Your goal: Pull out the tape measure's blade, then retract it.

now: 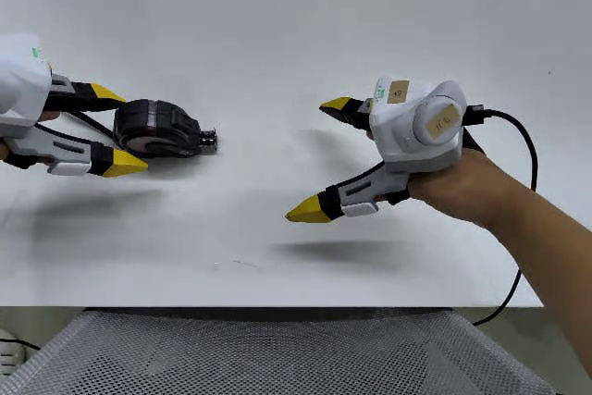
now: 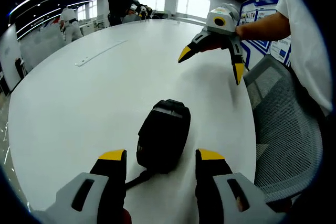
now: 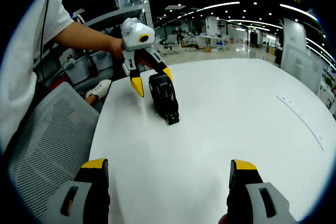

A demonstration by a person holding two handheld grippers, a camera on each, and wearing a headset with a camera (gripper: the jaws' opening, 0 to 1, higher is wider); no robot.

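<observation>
Tools both spread: your left tool (image 1: 131,129) straddles the tape measure (image 1: 159,127), and your right tool (image 1: 308,161) hangs open above the table (image 1: 296,16).
You find the case toward the table's left, back from its near edge, with the blade hook (image 1: 209,141) facing your right tool. Judge it hard, compact and fairly heavy: clamp across its flat sides. Pinch the small stiff hook squarely, since the springy blade may slip free.

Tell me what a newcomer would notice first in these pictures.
The black tape measure stands out against the white table. It sits at the left of the head view, between the open, yellow-tipped jaws of the left gripper. Opposite it, the right gripper hangs above the table with its jaws spread wide and nothing between them.
</observation>
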